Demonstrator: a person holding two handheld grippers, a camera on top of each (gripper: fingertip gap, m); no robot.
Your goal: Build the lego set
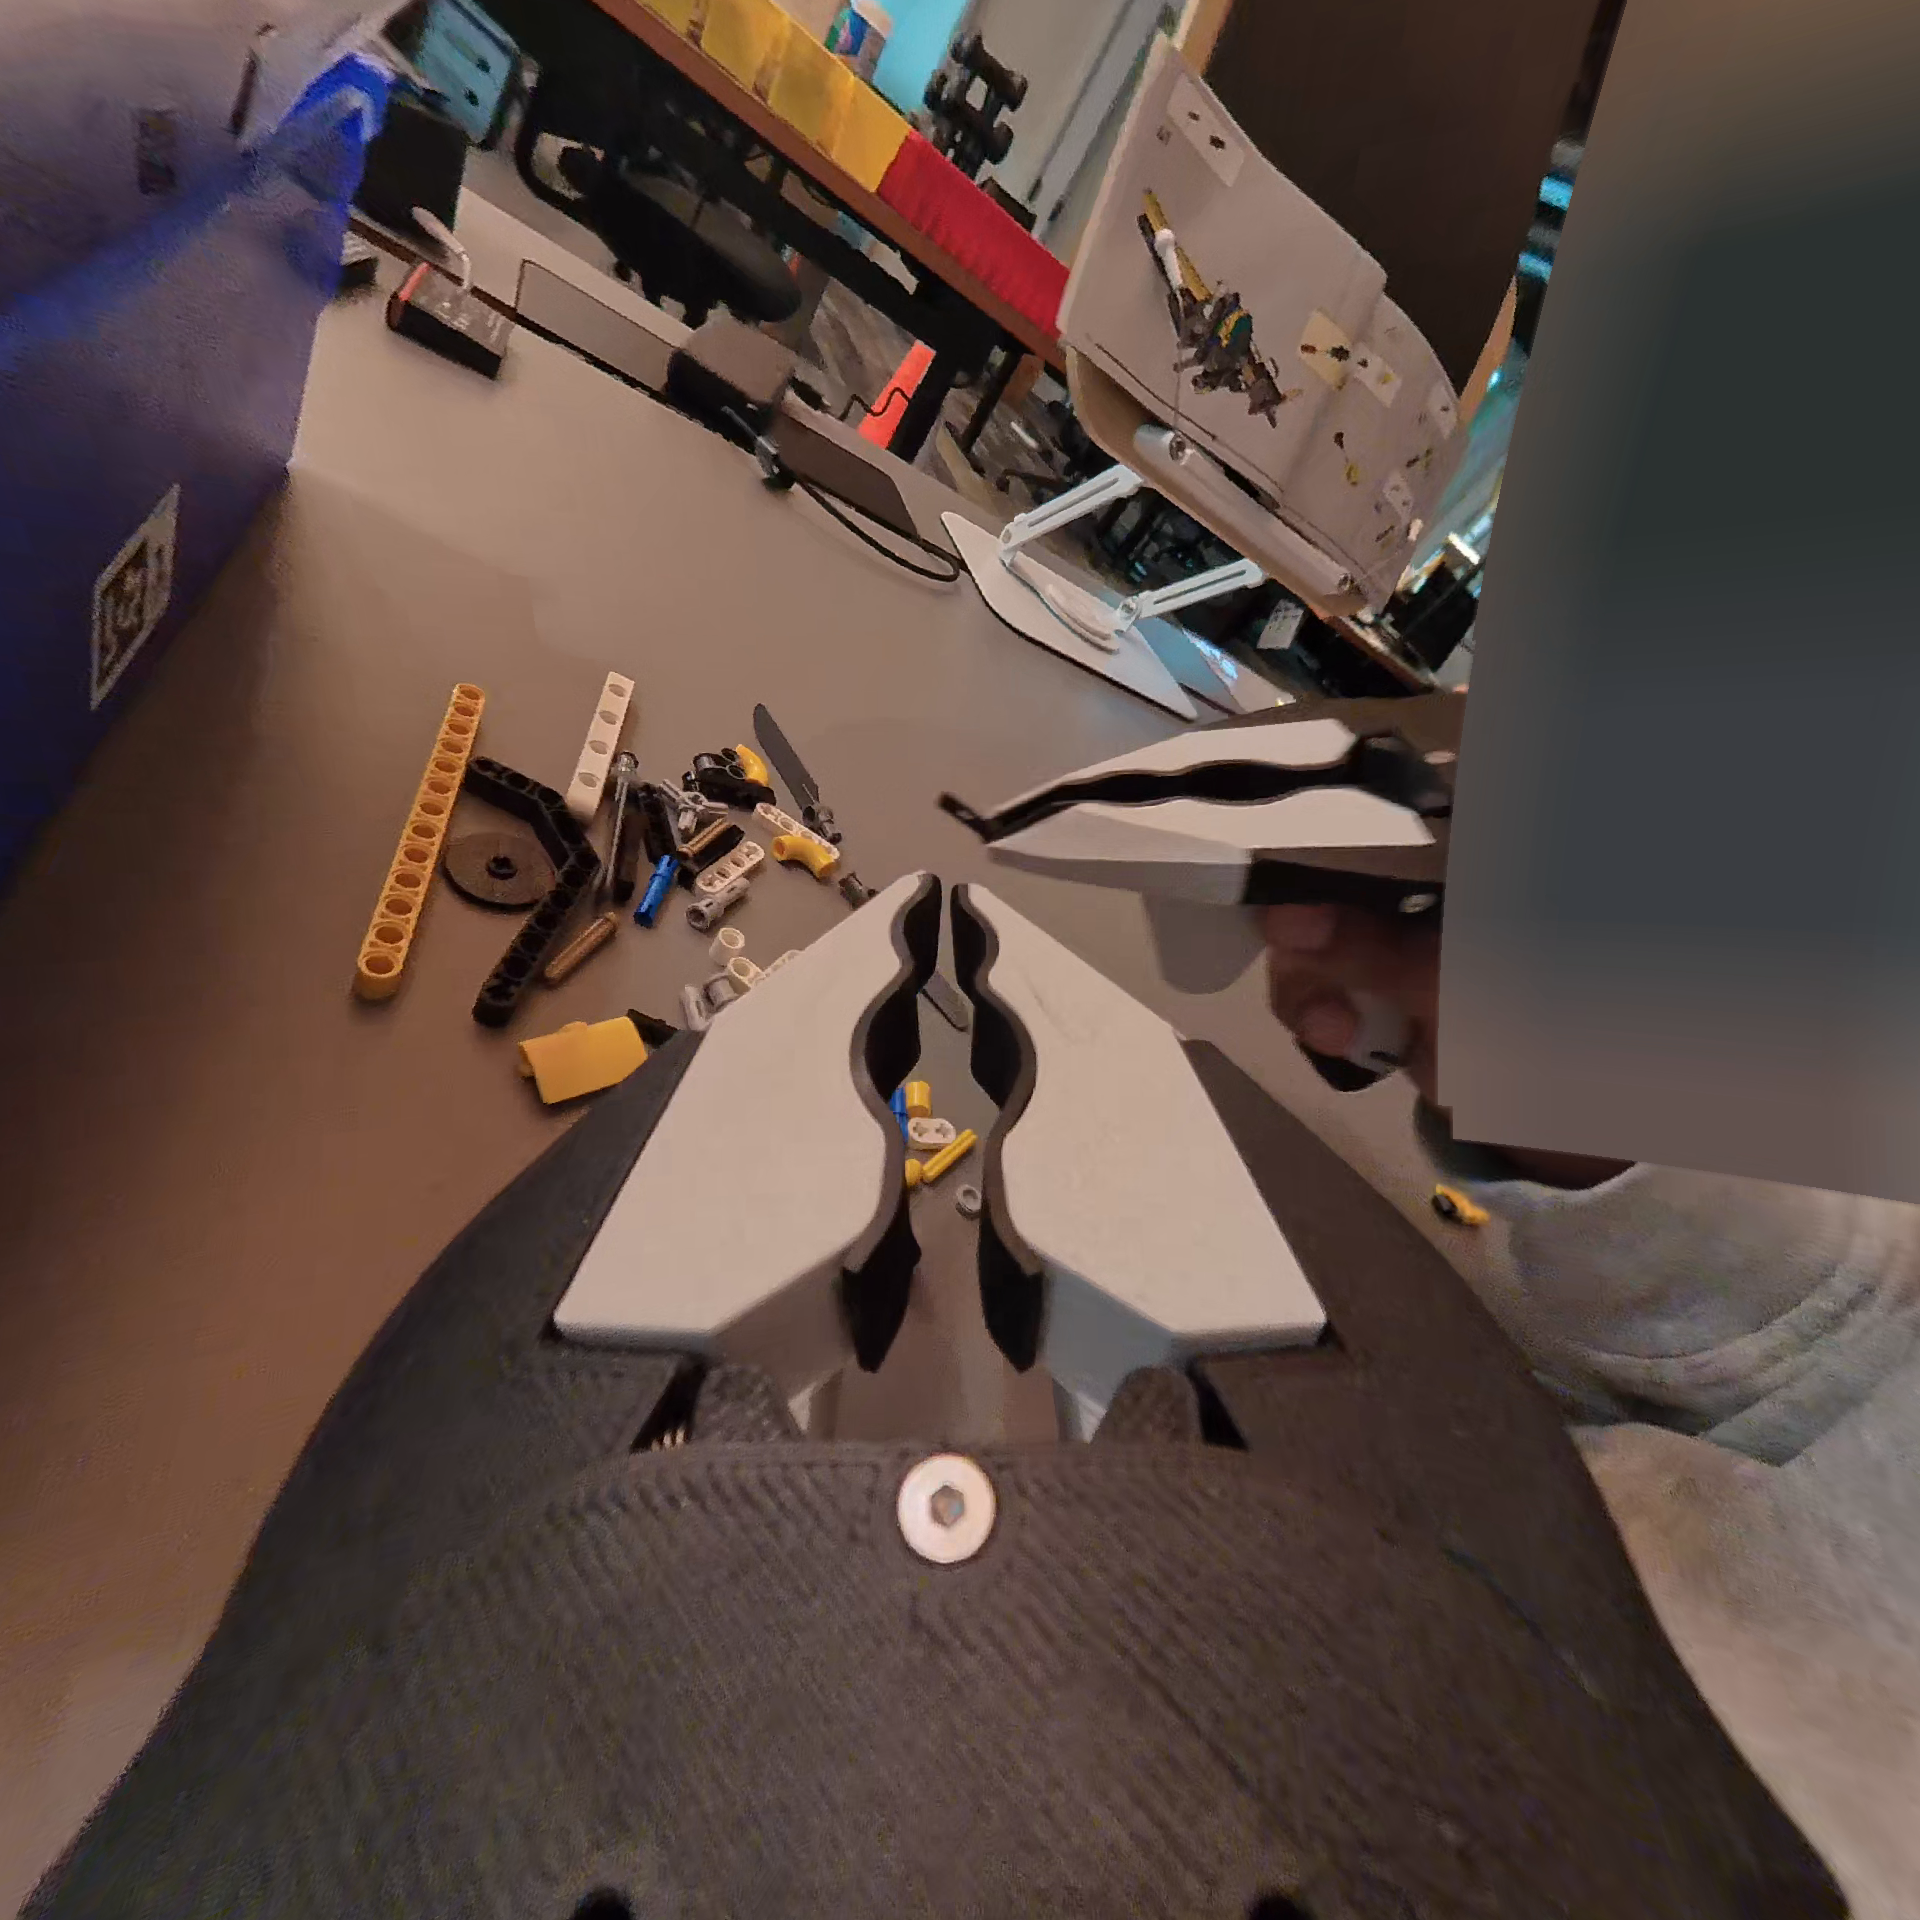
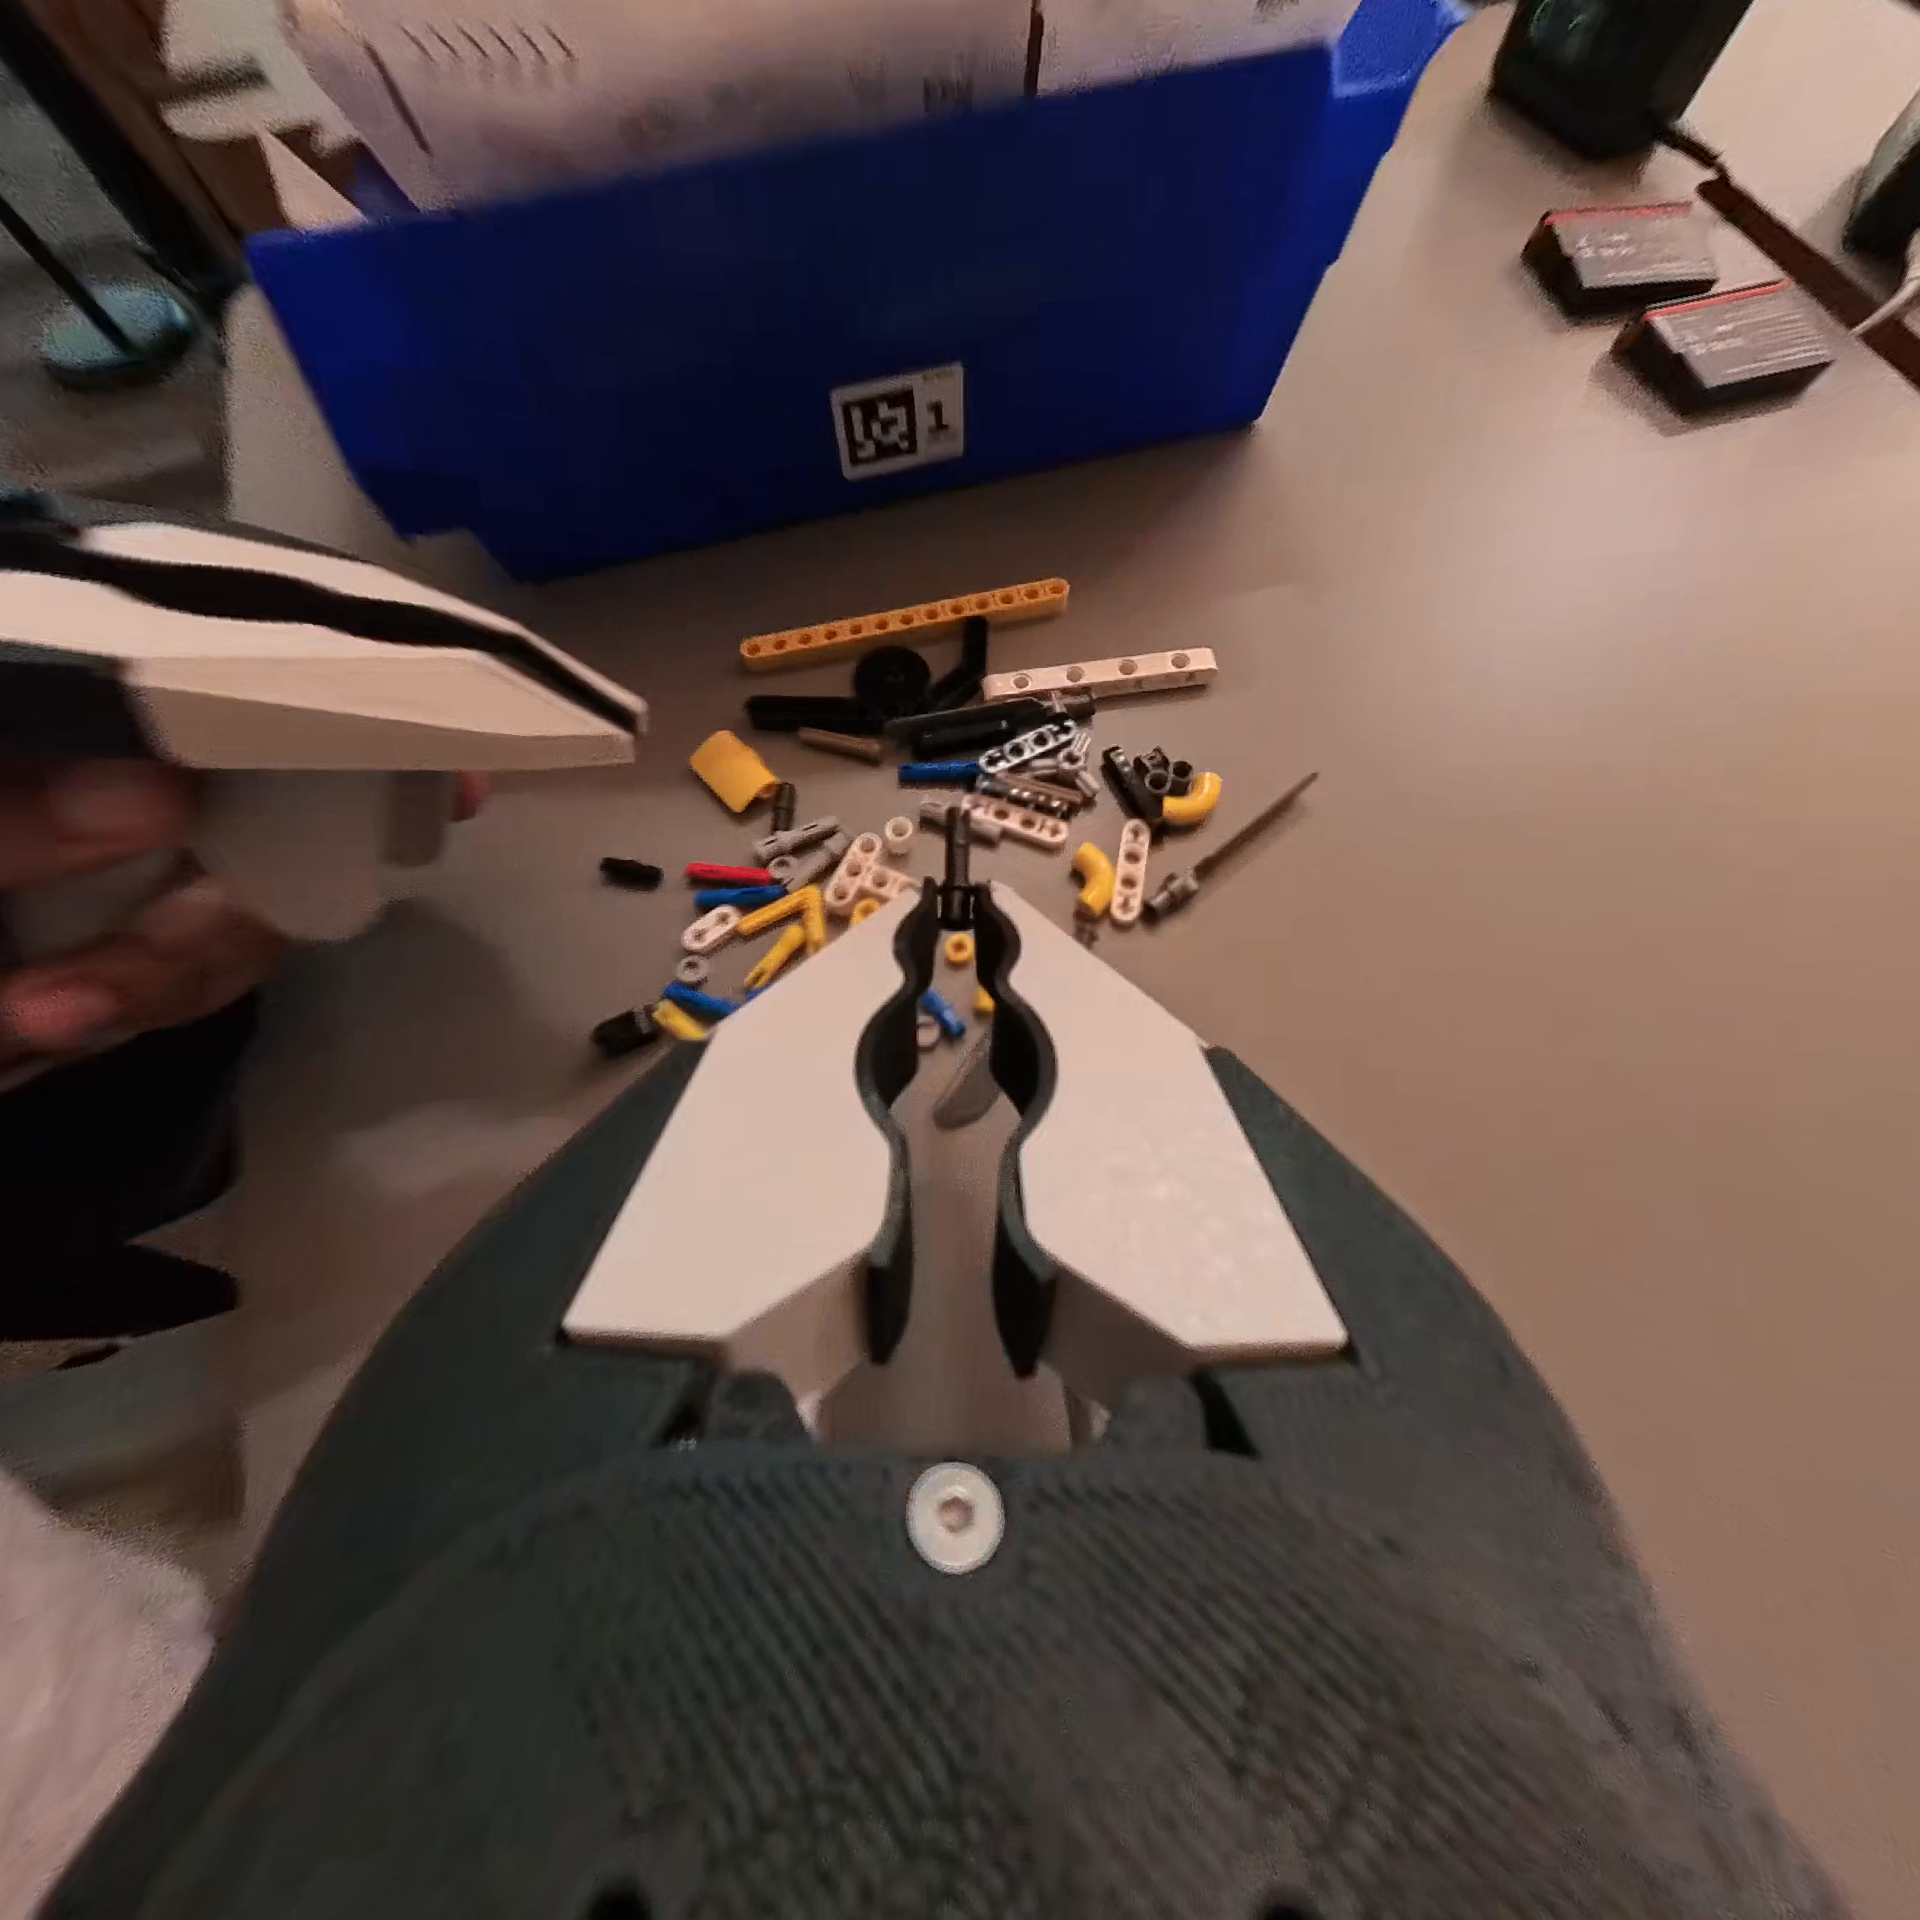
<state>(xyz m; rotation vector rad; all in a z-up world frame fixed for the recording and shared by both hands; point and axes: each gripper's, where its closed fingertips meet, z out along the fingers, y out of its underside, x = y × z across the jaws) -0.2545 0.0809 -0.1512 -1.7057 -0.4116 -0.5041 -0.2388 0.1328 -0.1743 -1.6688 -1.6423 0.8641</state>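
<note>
The right tool (image 2: 954, 902) pinches one black axle pin (image 2: 956, 868) at its tips, the pin's long axis pointing straight ahead over the bench (image 2: 1455, 935). The left tool (image 1: 943, 896) is narrow and holds nothing. Beyond lie one long yellow beam (image 2: 904, 621), one white beam (image 2: 1099, 672), two yellow elbows and one blue bin (image 2: 727, 343).

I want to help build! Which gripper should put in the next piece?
Probably the right gripper: it already pinches a small black pin. The left gripper holds nothing, jaws nearly closed.
</note>
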